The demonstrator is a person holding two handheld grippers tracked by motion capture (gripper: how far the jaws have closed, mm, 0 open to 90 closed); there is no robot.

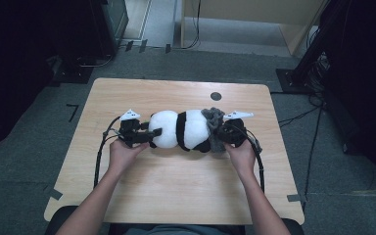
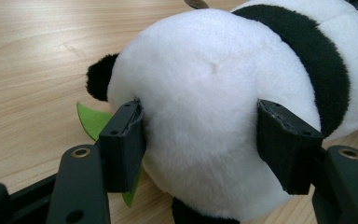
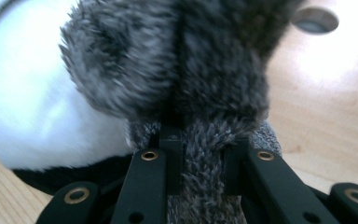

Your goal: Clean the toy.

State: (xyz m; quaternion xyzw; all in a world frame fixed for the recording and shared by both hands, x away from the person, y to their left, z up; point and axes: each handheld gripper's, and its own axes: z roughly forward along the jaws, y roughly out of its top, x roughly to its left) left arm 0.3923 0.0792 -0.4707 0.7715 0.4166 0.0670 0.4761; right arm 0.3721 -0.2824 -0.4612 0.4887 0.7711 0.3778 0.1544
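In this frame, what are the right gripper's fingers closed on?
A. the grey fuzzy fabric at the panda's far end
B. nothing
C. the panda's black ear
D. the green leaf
A: in the right gripper view the right gripper pinches the grey fuzzy fabric between its fingers, beside the plush panda; the green leaf lies at the other end, by the left gripper.

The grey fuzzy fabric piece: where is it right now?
In the high view the grey fuzzy fabric piece lies at mid-table, against the right end of the plush panda, pinched by the right gripper; the table's round hole sits just beyond it.
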